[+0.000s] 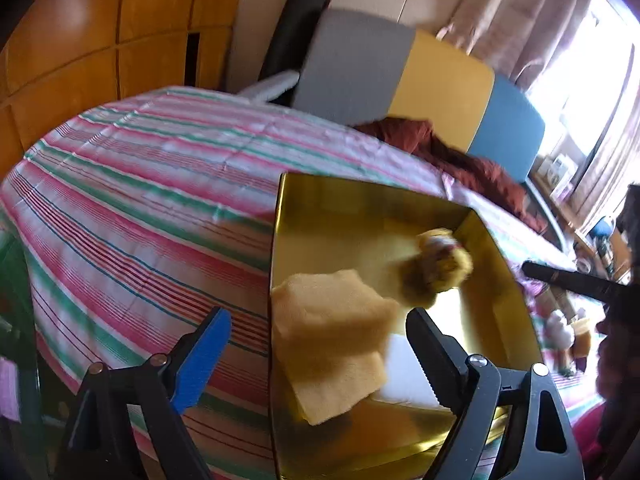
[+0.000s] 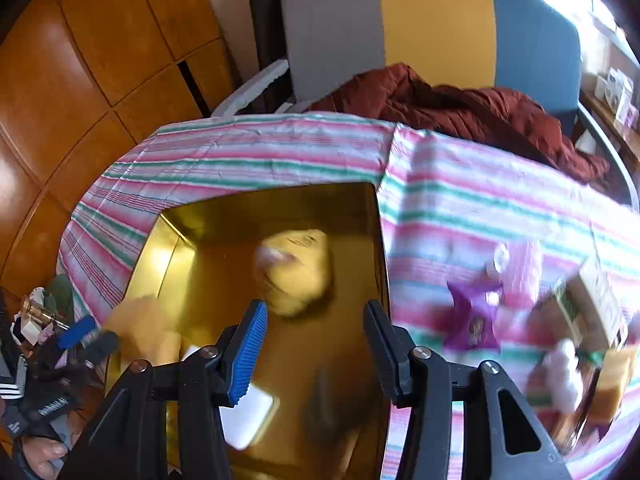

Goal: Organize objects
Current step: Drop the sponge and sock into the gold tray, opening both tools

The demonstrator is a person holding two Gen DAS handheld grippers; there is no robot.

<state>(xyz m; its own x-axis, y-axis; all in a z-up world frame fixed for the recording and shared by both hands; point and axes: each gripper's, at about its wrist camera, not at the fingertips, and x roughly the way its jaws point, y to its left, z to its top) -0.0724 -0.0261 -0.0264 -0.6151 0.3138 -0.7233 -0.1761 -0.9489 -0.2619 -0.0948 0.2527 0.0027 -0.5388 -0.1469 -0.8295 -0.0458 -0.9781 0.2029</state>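
Note:
An open gold box (image 1: pixel 492 248) (image 2: pixel 180 216) sits on the striped bedspread (image 1: pixel 140 200). A folded yellow cloth (image 1: pixel 332 328) (image 2: pixel 140 332) lies at the box's near left wall. My left gripper (image 1: pixel 320 346) stands open around it: its blue finger is outside the wall, its black finger is over the box, and neither pad presses on the cloth. A blurred yellow plush toy (image 1: pixel 436 268) (image 2: pixel 296 272) lies deeper in the box. My right gripper (image 2: pixel 316 340) hangs open above the box, with the toy just beyond its fingertips and apart from them.
A white flat item (image 2: pixel 252 416) rests on the box floor. To the box's right on the bed lie a purple star toy (image 2: pixel 472 320), cartons (image 2: pixel 600 304) and a white plush (image 2: pixel 564 372). A maroon blanket (image 2: pixel 460 108) lies below the headboard (image 2: pixel 436 24). A wooden wardrobe (image 1: pixel 100 40) stands left.

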